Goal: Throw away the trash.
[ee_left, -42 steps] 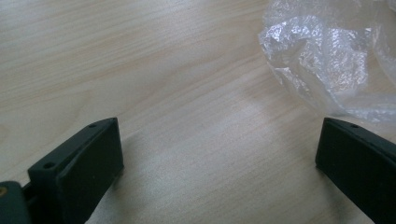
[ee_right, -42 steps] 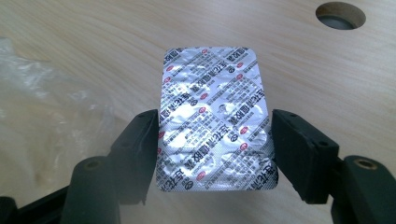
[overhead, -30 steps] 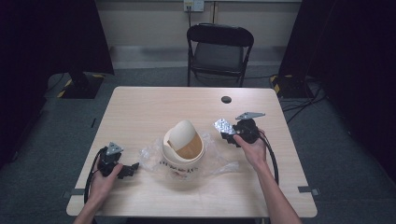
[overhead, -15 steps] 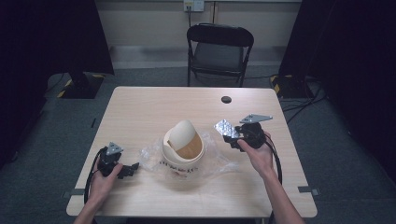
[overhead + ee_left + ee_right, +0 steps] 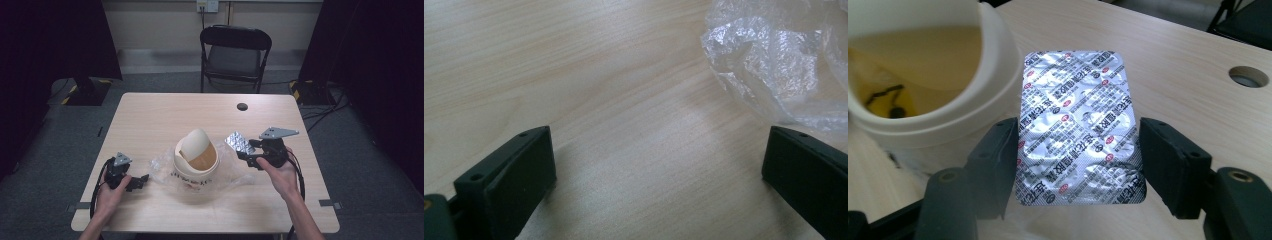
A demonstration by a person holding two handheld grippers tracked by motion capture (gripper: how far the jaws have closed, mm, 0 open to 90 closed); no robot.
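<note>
Right tongs grip blister pack (foil-side up).

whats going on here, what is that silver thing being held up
A person works at a wooden table with a tool in each hand. The right tool is shut on a silver blister pack of pills, held edge to edge above the table beside a small cream swing-lid bin that sits on a clear plastic bag. The left tool rests open on the table near the bag, holding nothing.
</note>
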